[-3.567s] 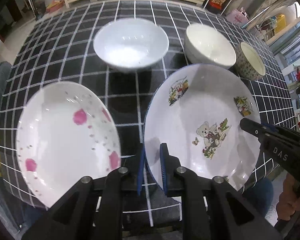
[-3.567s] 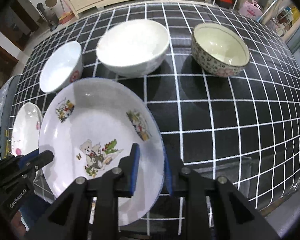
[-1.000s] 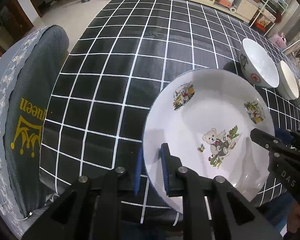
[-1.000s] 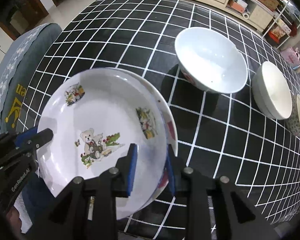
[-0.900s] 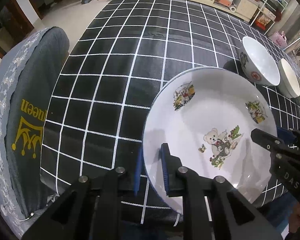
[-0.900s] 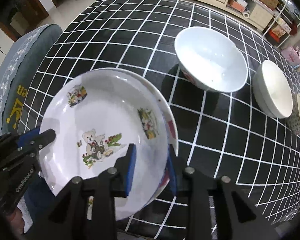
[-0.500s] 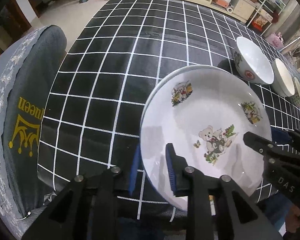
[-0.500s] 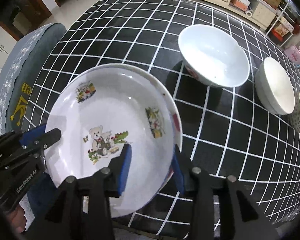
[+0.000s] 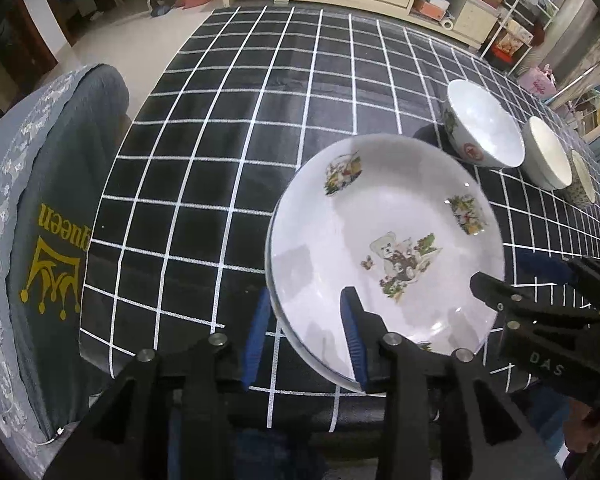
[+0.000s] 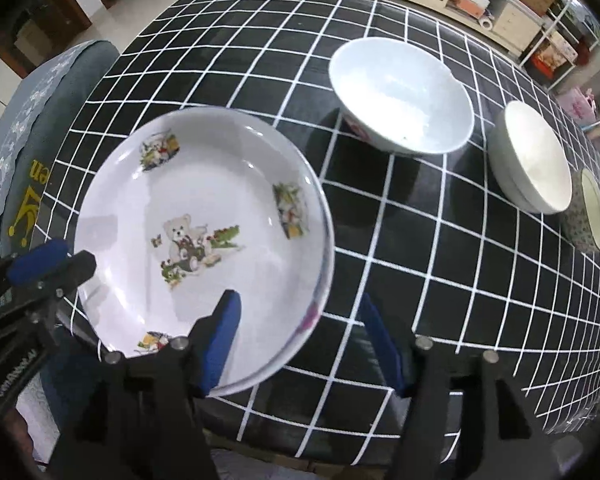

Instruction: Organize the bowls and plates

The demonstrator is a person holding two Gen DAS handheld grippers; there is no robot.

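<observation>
Release step, judged: bear plate [image 10: 204, 216] now stacked on a pink-flowered plate [image 10: 311, 316] at the near counter [image 10: 420, 240] edge. Left hand-held gripper [image 9: 304, 336] partly parted, right hand-held gripper [image 10: 300, 336] wide, both just opened and straddling the rim, pads clear. Best lifted straight up, without nudging the stack. Farther off, three bowls in a row, all empty: white [image 10: 400, 92], cream [image 10: 534, 162], patterned [image 10: 588, 216].

even indoor light from above; soft dark shadows pool under the white ceramic bowls [image 10: 400, 92] on the black grid tablecloth [image 9: 228, 140]. faint glare streaks the glossy bear-printed white plate [image 10: 204, 216]. fisheye bending and black vignetting at the edges; slight motion blur.
</observation>
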